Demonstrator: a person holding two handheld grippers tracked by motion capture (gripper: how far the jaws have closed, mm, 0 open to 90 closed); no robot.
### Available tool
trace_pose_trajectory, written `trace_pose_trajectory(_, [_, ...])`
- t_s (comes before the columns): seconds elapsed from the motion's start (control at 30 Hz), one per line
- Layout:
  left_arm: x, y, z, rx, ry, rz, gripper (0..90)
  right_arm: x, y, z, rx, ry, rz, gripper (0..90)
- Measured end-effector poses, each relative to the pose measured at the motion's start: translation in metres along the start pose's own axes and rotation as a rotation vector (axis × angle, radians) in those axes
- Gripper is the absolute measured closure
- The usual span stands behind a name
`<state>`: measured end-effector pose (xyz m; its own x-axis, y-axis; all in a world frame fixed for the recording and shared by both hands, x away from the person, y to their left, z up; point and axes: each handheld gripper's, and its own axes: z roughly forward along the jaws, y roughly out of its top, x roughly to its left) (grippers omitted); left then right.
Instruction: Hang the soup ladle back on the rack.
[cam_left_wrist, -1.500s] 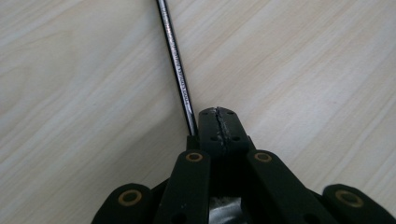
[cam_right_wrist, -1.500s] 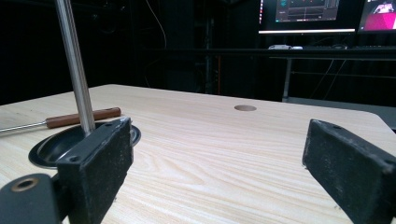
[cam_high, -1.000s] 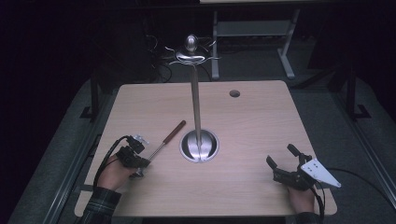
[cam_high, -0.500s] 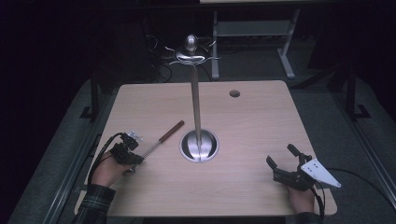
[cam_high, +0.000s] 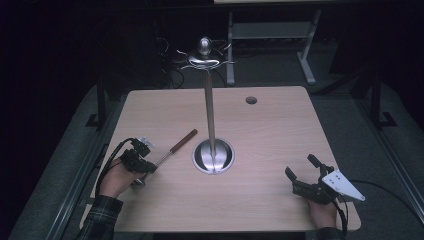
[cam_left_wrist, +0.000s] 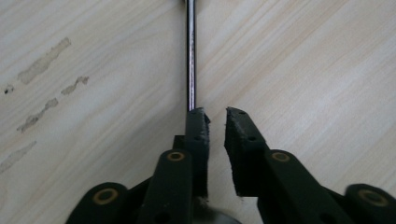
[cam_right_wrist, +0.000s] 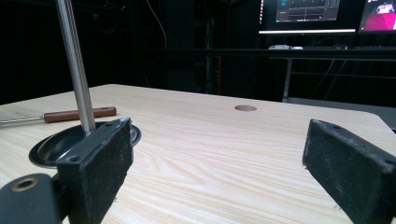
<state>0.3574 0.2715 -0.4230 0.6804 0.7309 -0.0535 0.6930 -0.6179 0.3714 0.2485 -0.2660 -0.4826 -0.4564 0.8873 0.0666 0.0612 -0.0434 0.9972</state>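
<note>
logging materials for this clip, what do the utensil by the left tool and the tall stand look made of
Utensil: shaft looks like polished metal, with a bright glint along it; handle seems brown wood, matte, though plastic is possible. Stand: probably steel, shiny pole and mirror-like dished base.

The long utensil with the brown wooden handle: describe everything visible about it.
The long utensil with the brown wooden handle lies flat on the light wooden table, left of the round steel base of the tall hook stand. Its thin shiny metal shaft runs slantwise from the handle toward the person's left tool. In the left gripper view the shaft passes beside one jaw rather than squarely between the two, which stand slightly apart. Its working end is hidden under the tool.
</note>
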Motion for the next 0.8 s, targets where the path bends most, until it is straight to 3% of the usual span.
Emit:
trace_pose_trajectory(0.13, [0.0,0.008,0.0,0.0,0.0,-0.008,71.4,0.0,0.0,0.0,0.001,0.0,0.001,8.0])
trace_pose_trajectory(0.37, [0.002,0.033,-0.002,0.007,0.016,0.025,63.7,0.0,0.0,0.0,-0.001,0.002,0.001,8.0])
trace_pose_trajectory(0.47, [0.002,0.043,-0.002,0.011,0.007,0.046,62.0,0.0,0.0,0.0,-0.001,0.002,-0.002,8.0])
trace_pose_trajectory(0.8, [0.004,0.071,0.009,0.016,0.002,0.053,60.0,0.0,0.0,0.0,-0.003,0.002,-0.001,8.0])
